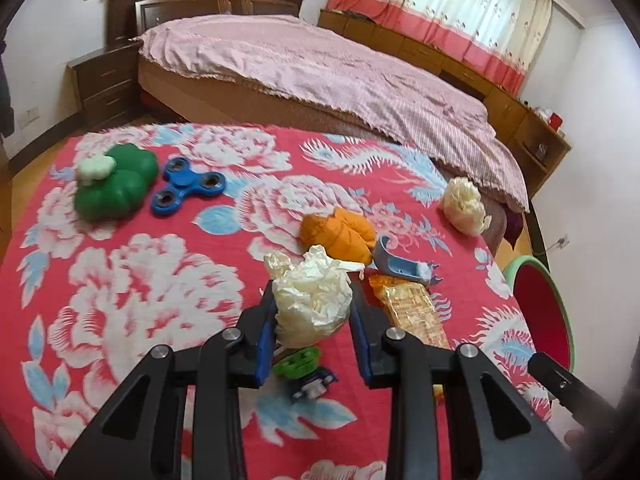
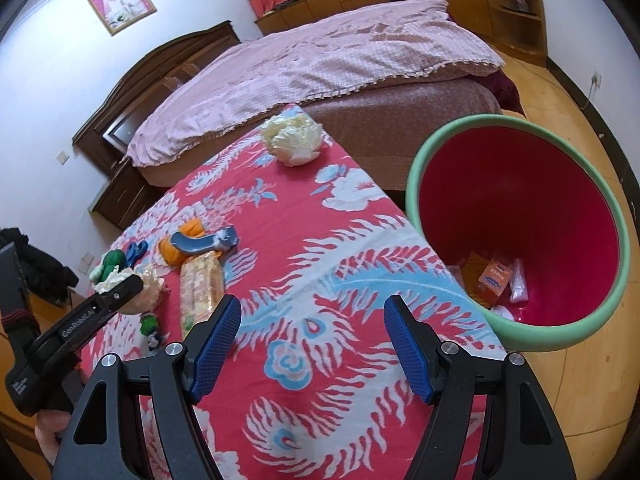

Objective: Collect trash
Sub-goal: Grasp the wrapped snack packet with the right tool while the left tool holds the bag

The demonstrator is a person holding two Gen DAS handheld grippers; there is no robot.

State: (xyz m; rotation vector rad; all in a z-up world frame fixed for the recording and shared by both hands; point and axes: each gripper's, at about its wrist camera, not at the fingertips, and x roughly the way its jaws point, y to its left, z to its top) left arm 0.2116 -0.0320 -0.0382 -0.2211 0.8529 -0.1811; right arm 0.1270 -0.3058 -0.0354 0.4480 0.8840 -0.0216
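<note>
Left hand-held gripper [image 1: 314, 300] pads clamp crumpled cream wad [image 1: 312, 300] on tablecloth [image 1: 140, 280].

Wad [image 1: 310, 300]: cream, crumpled, on cloth, just below orange bundle | second wad [image 1: 464, 206]: cream, crumpled, at cloth's far right edge, well apart from bundle | wrapper [image 1: 416, 308]: clear, orange-tinted, flat, lower right of bundle | bin [image 2: 516, 336]: red inside, green rim, upright, holds carton, scraps.
</note>
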